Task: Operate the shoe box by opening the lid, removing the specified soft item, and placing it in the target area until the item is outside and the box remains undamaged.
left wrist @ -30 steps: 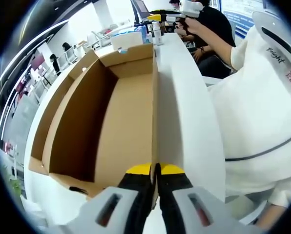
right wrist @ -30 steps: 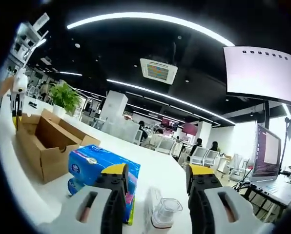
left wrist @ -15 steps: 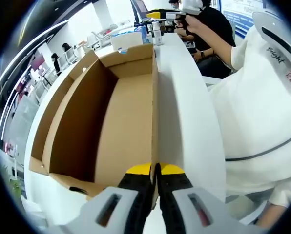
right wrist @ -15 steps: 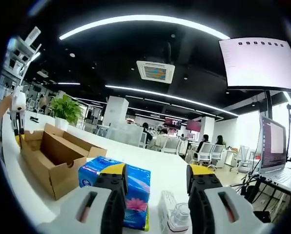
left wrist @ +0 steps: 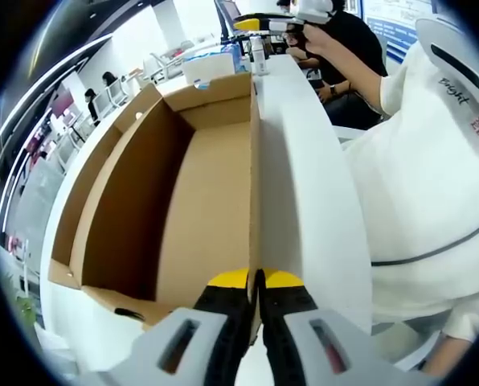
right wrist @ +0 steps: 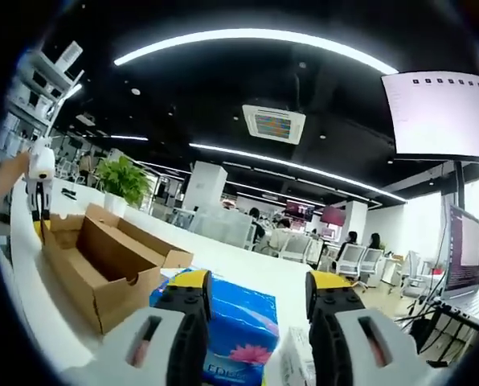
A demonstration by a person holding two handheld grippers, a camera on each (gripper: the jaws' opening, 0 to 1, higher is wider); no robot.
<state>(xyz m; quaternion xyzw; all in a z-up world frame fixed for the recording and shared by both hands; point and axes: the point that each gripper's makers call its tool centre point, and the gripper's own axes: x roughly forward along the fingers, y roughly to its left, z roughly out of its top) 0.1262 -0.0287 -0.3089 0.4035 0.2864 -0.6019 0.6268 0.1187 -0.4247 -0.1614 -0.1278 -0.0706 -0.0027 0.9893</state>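
The open brown shoe box (left wrist: 183,185) lies on the white table, and its inside looks bare. My left gripper (left wrist: 255,281) is shut on the top edge of the box's near right wall. Far off, past the box, my right gripper (left wrist: 272,22) hangs in a person's hand above a blue tissue pack (left wrist: 227,53). In the right gripper view the right gripper (right wrist: 255,291) is open, with the blue tissue pack (right wrist: 239,326) low between its jaws, outside the box (right wrist: 103,257). The left gripper (right wrist: 40,173) stands at the box's far end.
A person in a white top (left wrist: 416,177) stands close along the table's right edge. A small clear bottle (left wrist: 259,58) stands beside the tissue pack. A potted plant (right wrist: 125,181), chairs and people sit beyond the white table (left wrist: 304,177).
The right gripper has moved over the tissue pack, which now sits lower and nearer between its jaws. The left gripper and the box have not moved.
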